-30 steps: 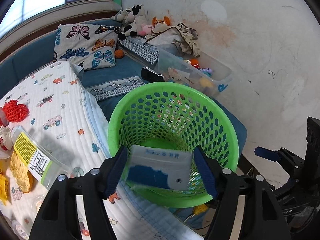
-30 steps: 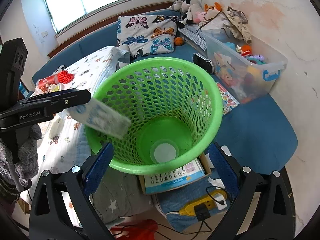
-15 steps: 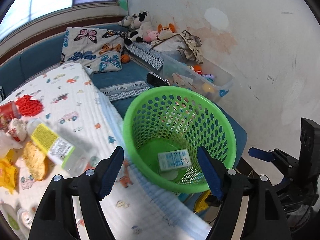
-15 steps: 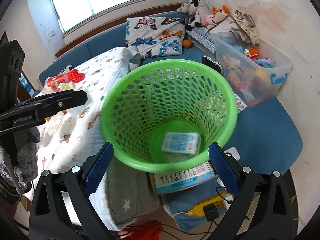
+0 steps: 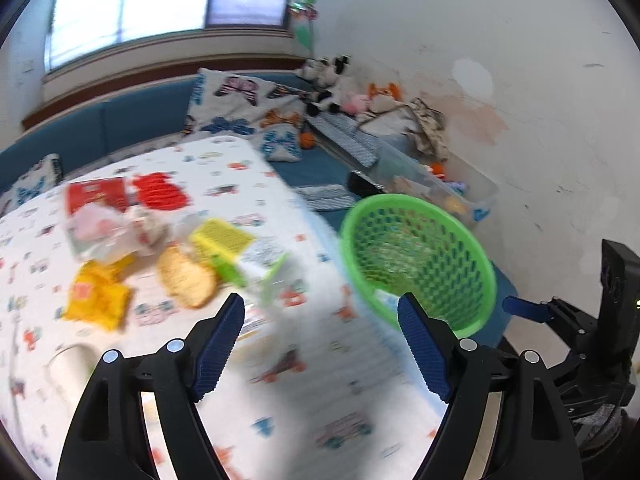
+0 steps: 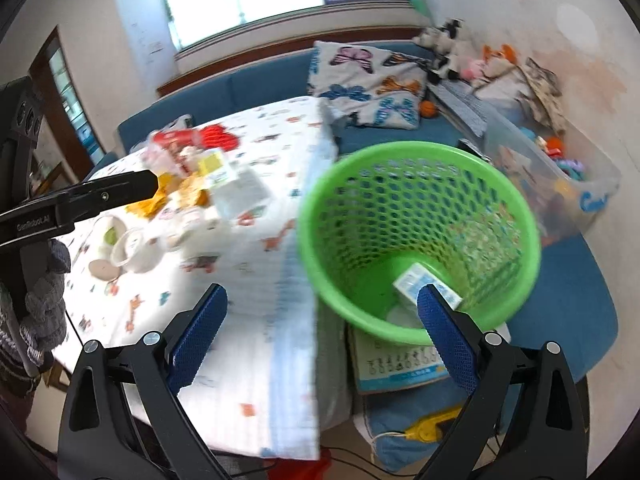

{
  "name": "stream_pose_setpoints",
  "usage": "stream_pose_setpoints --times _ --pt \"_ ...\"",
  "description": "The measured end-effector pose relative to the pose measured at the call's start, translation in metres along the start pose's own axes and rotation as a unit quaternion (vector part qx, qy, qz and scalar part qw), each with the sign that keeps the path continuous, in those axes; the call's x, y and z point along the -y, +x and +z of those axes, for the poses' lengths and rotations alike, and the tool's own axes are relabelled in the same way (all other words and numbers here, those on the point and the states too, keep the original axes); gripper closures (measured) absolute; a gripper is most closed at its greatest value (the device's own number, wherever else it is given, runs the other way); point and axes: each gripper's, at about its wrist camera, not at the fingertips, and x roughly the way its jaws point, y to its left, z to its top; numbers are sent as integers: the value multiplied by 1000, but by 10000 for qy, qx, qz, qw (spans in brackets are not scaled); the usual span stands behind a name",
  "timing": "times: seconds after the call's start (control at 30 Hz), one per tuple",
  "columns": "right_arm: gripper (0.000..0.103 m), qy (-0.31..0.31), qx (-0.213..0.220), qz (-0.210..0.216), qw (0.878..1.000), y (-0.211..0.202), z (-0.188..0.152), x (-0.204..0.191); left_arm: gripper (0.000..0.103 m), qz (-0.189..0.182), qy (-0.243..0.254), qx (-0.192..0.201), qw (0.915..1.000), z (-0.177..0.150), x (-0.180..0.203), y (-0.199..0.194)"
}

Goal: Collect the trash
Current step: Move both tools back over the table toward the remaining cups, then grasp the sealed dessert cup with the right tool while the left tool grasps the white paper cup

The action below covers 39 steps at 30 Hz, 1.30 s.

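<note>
A green mesh basket (image 5: 420, 256) stands beside the cloth-covered table (image 5: 280, 380). In the right wrist view a white-and-blue box (image 6: 424, 282) lies on the bottom of the basket (image 6: 420, 160). On the table lies blurred trash: a clear container with a yellow label (image 5: 236, 248), a yellow wrapper (image 5: 96, 292), a brown bready piece (image 5: 186, 276) and a red packet (image 5: 96, 194). My left gripper (image 5: 320, 304) hangs over the table, its jaws opening with nothing between them. My right gripper (image 6: 322, 296) is open and empty over the table edge next to the basket.
White cups (image 6: 136, 248) sit near the trash. A clear bin of toys (image 6: 560, 184) and butterfly pillows (image 6: 368, 80) lie on the blue sofa behind the basket. A booklet (image 6: 400, 368) and a yellow power strip (image 6: 424, 428) lie on the floor below it.
The left gripper let go of the white-and-blue box, which dropped to the basket's bottom. Both grippers pulled back and swung left towards the table; the left jaws widened.
</note>
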Motion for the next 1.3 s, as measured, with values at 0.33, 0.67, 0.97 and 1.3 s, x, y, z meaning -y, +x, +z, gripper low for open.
stream_pose_setpoints --times 0.33,0.67,0.97,1.3 --pt "8 -395 -189 355 9984 31 9 -51 23 574 -606 152 9964 -34 -66 -42" --pt "8 -932 -468 738 9918 77 27 -103 23 941 -1281 161 9872 -62 -125 -65" --pt "8 -1202 -793 786 9864 129 36 -131 23 1024 -1446 7 9842 -84 -146 -66" --pt "17 -1236 -933 705 9854 159 40 -139 23 1034 -1830 -152 9775 -90 -166 -53"
